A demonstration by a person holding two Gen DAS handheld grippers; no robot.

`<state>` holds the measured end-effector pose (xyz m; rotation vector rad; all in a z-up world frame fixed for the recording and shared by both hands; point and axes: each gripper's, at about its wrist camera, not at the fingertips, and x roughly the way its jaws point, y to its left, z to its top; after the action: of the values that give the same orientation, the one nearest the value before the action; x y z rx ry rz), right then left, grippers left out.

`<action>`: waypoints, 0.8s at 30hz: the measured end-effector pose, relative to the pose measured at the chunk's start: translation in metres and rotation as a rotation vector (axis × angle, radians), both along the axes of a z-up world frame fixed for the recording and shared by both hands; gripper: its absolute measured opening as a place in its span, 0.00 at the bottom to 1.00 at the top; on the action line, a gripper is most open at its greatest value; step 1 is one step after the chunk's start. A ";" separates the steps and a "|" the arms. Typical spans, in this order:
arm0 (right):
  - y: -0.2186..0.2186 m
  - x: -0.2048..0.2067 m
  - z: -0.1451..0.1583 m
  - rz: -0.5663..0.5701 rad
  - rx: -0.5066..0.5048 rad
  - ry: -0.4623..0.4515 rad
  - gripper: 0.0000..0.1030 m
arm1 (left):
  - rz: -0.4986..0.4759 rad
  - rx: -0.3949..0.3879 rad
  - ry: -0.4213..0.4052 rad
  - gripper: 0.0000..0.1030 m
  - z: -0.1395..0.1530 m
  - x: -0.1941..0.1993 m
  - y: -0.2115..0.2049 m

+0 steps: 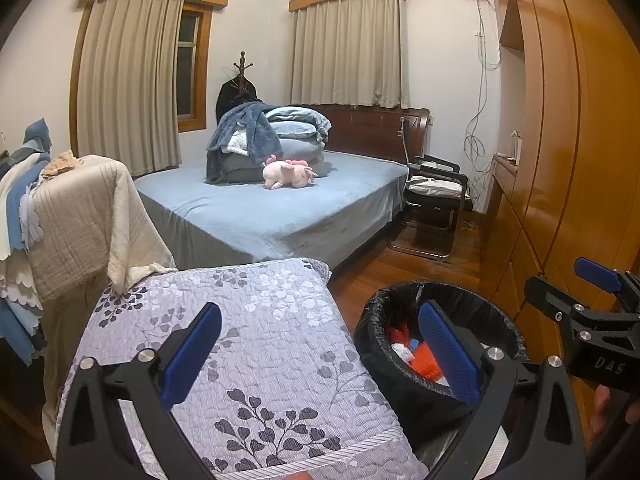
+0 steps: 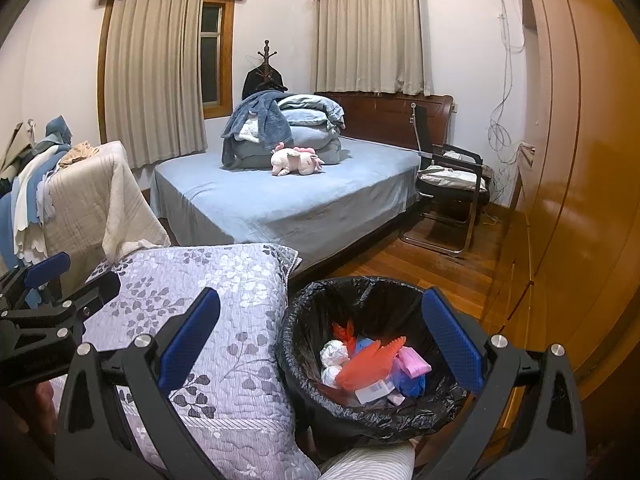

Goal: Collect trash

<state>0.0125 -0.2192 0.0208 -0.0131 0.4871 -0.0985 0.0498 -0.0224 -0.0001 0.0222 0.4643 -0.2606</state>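
Hovering with both the left hand-held gripper point(image 1: 320, 356) and right hand-held gripper point(image 2: 320, 340) spread wide and empty, apparently having nothing left to drop, above the near, black-lined trash bin point(image 2: 362, 292) already holding the trash point(image 2: 372, 364) beside the quilted cushion point(image 2: 224, 320).

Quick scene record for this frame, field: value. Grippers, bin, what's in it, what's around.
left gripper: open, empty, over the floral quilt
right gripper: open, empty, pointing over the bin
trash bin: black liner, on the wooden floor beside the quilt
bin contents: orange glove, crumpled white paper, pink item, blue item, barcode label
background: bed with folded bedding and a pink plush toy, black chair
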 end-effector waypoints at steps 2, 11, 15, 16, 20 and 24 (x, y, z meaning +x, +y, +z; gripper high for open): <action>0.001 0.000 0.000 0.000 0.000 0.001 0.95 | 0.000 -0.001 0.001 0.94 0.000 0.000 0.000; 0.001 0.000 0.000 0.000 -0.001 0.001 0.95 | 0.001 -0.002 0.004 0.94 0.000 0.001 0.001; 0.001 0.002 -0.001 0.003 -0.001 0.003 0.95 | 0.002 -0.001 0.005 0.94 0.000 0.001 0.001; 0.001 0.002 -0.001 0.004 -0.001 0.002 0.95 | 0.002 -0.002 0.006 0.94 -0.001 0.002 0.001; 0.001 0.002 -0.002 0.004 -0.001 0.002 0.95 | 0.003 -0.002 0.008 0.94 -0.002 0.001 0.001; 0.002 0.002 -0.002 0.005 -0.004 0.002 0.95 | 0.004 -0.002 0.008 0.94 -0.002 0.002 0.001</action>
<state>0.0145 -0.2173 0.0191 -0.0180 0.4893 -0.0947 0.0515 -0.0216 -0.0020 0.0179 0.4715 -0.2578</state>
